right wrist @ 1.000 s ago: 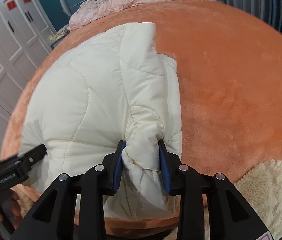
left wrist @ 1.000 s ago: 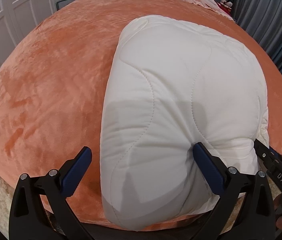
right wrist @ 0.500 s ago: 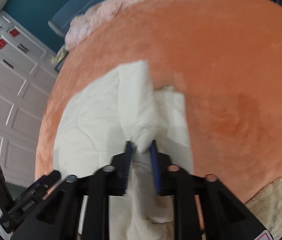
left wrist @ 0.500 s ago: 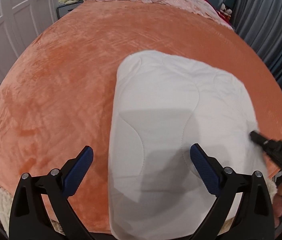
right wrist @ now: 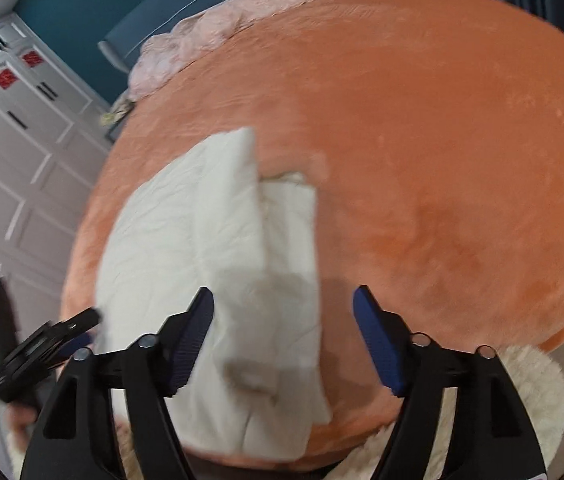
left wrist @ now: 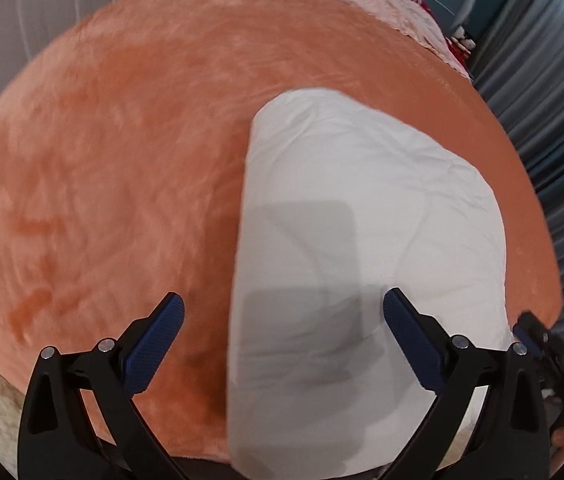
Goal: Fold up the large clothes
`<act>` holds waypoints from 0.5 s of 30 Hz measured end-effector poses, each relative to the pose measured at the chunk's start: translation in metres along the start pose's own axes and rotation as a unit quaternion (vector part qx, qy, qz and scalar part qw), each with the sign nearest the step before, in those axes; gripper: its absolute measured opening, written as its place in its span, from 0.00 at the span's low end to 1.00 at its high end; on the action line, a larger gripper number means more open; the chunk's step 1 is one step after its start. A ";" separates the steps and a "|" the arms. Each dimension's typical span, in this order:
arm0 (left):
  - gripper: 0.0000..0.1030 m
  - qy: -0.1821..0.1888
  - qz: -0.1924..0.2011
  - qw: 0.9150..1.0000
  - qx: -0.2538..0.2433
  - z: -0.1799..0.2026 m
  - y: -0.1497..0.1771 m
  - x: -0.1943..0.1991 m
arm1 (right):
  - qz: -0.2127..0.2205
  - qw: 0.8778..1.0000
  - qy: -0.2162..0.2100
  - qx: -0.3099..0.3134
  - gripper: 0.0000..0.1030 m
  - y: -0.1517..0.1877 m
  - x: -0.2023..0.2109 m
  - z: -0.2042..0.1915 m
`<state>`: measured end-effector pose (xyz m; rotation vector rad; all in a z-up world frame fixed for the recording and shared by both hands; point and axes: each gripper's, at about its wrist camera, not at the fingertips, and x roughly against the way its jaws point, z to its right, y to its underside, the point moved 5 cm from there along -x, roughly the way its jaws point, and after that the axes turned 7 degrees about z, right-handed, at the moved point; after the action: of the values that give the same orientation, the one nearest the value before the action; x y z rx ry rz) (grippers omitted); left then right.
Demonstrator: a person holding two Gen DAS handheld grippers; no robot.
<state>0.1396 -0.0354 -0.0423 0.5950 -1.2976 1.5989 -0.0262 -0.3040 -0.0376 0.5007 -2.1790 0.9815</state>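
A white quilted jacket (left wrist: 354, 240) lies folded on an orange plush bed (left wrist: 121, 160), near the bed's front edge. My left gripper (left wrist: 282, 340) is open and empty, raised above the jacket's near left part. In the right wrist view the same jacket (right wrist: 221, 240) lies folded with a narrower layer on its right side. My right gripper (right wrist: 284, 340) is open and empty above the jacket's near right edge. The right gripper shows at the right edge of the left wrist view (left wrist: 538, 340), and the left gripper at the left edge of the right wrist view (right wrist: 49, 340).
A pink blanket (right wrist: 241, 20) lies bunched at the bed's far end. White cupboard doors (right wrist: 9, 140) stand to the left and grey-blue curtains (left wrist: 554, 100) to the right. A cream fluffy rug (right wrist: 530, 392) lies below the bed's front edge.
My right gripper was shut on a fold of the jacket and has let go and opened. Both grippers have lifted back from the jacket, which now lies flat.
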 end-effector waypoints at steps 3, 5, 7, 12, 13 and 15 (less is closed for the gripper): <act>0.95 0.046 -0.026 0.998 0.046 -0.013 0.012 -0.010 | -0.047 0.998 -0.030 -0.008 0.73 0.022 -0.013 0.002; 0.95 0.092 -0.046 0.991 0.084 -0.017 0.022 -0.020 | -0.072 0.997 -0.036 -0.018 0.77 0.036 -0.029 -0.001; 0.96 0.122 -0.060 0.985 0.109 -0.020 0.027 -0.027 | -0.084 0.993 -0.059 -0.053 0.81 0.042 -0.040 0.003; 0.96 0.174 -0.078 0.970 0.151 -0.022 0.035 -0.045 | -0.098 0.986 -0.088 -0.105 0.87 0.050 -0.059 0.009; 0.96 0.178 -0.079 0.969 0.151 -0.022 0.035 -0.048 | -0.097 0.985 -0.095 -0.110 0.87 0.050 -0.063 0.008; 0.96 0.181 -0.075 0.970 0.145 -0.019 0.036 -0.052 | -0.099 0.982 -0.110 -0.118 0.87 0.051 -0.071 0.003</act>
<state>0.1330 -0.0357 -0.1079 0.5323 -0.7398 1.6878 -0.0082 -0.2693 -0.1161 0.7231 -2.3473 0.5755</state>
